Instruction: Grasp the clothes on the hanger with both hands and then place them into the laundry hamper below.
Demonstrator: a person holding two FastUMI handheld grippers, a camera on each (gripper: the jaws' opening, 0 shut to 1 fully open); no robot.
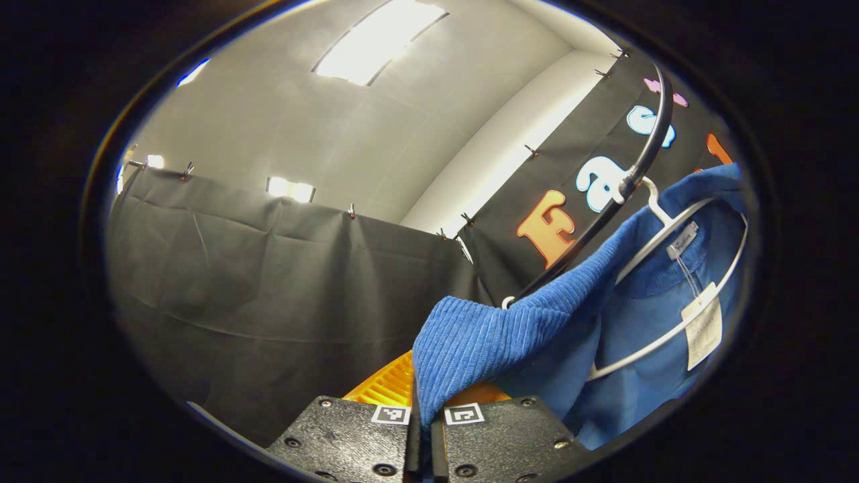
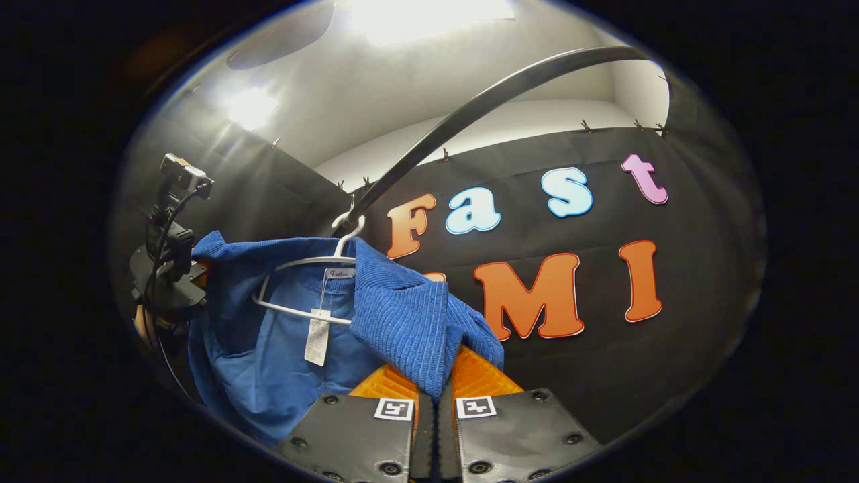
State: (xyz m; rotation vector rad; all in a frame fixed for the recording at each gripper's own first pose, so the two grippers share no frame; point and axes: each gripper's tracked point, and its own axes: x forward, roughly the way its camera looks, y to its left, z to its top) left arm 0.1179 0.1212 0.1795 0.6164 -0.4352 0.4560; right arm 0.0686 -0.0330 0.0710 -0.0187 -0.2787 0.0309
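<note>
Blue ribbed garment (image 2: 396, 315) hangs on a white hanger (image 2: 295, 285) w/ its hook over the dark curved rail (image 2: 483, 100), paper tag (image 2: 317, 339) dangling inside the neck. Both shoulders are already bunched & pulled off the hanger ends: right tongs (image 2: 433, 412) pinched closed on the right shoulder fold, left tongs (image 1: 421, 429) closed on the other shoulder fold (image 1: 470, 342), fabric wedged between the fingers in each view. Collar area looks still draped over the hanger, so prob. not fully free yet. Fabric reads soft, thick-ish knit, light, floppy; won't slip much but will sag & stretch, and may snag the hanger ends. Shoulders are a good grip pt. Far left in right gripper view: the other gripper (image 2: 168, 268) w/ cable. Black cloth wall behind. Hamper position can't be told.
</note>
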